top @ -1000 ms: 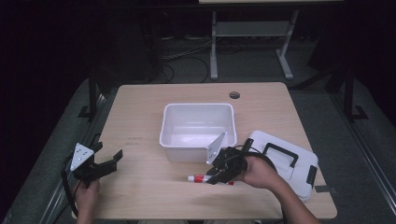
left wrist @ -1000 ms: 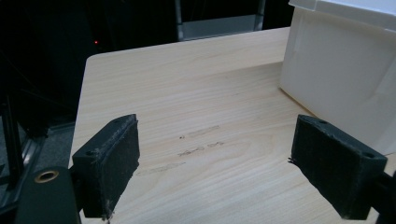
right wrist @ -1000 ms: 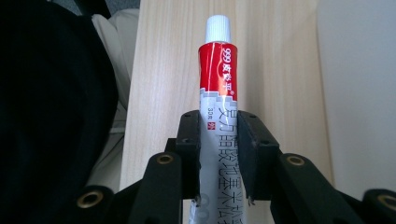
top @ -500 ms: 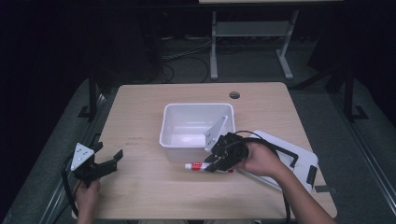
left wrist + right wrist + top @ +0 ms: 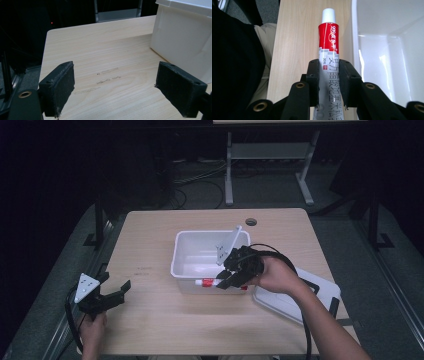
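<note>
2 tongs are at work. The right tongs (image 5: 231, 279) are clenched on a red-and-white tube (image 5: 329, 50) at its lower body, cap pointing away along the jaws. The tube is held level at the near wall of the white bin (image 5: 186, 251), its long axis running along that rim, cap toward the person's left. The bin's hollow lies just beyond, so the right hand is plainly nearer. The left tongs (image 5: 122, 95) hang released over the table (image 5: 100, 45), well apart from the tube.

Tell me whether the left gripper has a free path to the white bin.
Probably yes: the left gripper sits open over bare table, and nothing lies between it and the white bin ahead.
</note>
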Action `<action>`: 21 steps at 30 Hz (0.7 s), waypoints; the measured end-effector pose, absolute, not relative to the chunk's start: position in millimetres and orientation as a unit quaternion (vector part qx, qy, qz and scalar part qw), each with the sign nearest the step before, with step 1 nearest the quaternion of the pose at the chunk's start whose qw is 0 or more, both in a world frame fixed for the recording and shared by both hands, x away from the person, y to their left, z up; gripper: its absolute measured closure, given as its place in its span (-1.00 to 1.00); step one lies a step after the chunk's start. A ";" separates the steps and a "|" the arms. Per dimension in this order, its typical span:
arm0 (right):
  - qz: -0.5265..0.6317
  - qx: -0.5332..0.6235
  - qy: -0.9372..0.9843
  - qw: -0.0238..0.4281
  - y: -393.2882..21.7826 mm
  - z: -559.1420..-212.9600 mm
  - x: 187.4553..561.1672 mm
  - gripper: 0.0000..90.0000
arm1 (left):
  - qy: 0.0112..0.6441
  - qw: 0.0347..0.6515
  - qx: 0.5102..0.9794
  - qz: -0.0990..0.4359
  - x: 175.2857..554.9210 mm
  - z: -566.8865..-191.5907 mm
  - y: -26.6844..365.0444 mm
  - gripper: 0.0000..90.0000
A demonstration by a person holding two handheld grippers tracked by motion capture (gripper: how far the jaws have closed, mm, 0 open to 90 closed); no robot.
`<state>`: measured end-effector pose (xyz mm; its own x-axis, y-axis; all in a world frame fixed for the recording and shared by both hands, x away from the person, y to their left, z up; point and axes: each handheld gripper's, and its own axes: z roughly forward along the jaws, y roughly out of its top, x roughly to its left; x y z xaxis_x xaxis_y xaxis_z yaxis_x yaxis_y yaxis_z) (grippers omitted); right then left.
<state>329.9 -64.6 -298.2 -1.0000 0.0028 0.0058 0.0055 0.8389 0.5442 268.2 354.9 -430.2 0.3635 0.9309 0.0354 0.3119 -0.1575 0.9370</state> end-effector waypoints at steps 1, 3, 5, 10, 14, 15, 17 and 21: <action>-0.282 0.000 -0.959 0.002 -63.7 -297.3 330.7 0.58 | 0.455 0.464 0.683 0.334 268.2 -430.2 355.1 -0.67; -0.282 0.000 -0.959 0.000 -62.4 -295.8 332.1 0.58 | 0.455 0.464 0.682 0.335 268.1 -430.2 355.1 -0.67; -0.277 0.002 -0.961 -0.002 -60.9 -294.8 333.9 0.58 | 0.455 0.465 0.682 0.335 268.2 -430.2 354.9 -0.67; -0.275 0.000 -0.961 -0.004 -58.7 -290.5 339.3 0.58 | 0.454 0.466 0.680 0.338 268.2 -429.7 355.0 -0.67; -0.275 0.000 -0.961 -0.007 -57.3 -287.4 344.6 0.58 | 0.454 0.466 0.681 0.337 268.2 -429.9 355.2 -0.67; -0.275 0.000 -0.961 -0.007 -57.1 -287.1 345.8 0.58 | 0.454 0.466 0.680 0.338 268.3 -430.0 355.3 -0.67; -0.275 0.000 -0.961 -0.009 -56.6 -286.2 348.9 0.58 | 0.455 0.465 0.680 0.338 268.3 -430.1 355.5 -0.67; -0.270 -0.007 -0.963 -0.010 -56.6 -286.4 356.5 0.58 | 0.454 0.466 0.680 0.339 268.1 -429.8 356.4 -0.67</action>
<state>356.5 -56.6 -286.4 -0.9997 0.0183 -0.0153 0.0077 0.8543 0.5197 268.1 356.4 -429.8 0.3584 0.9328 0.0378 0.3021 -0.1541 0.9407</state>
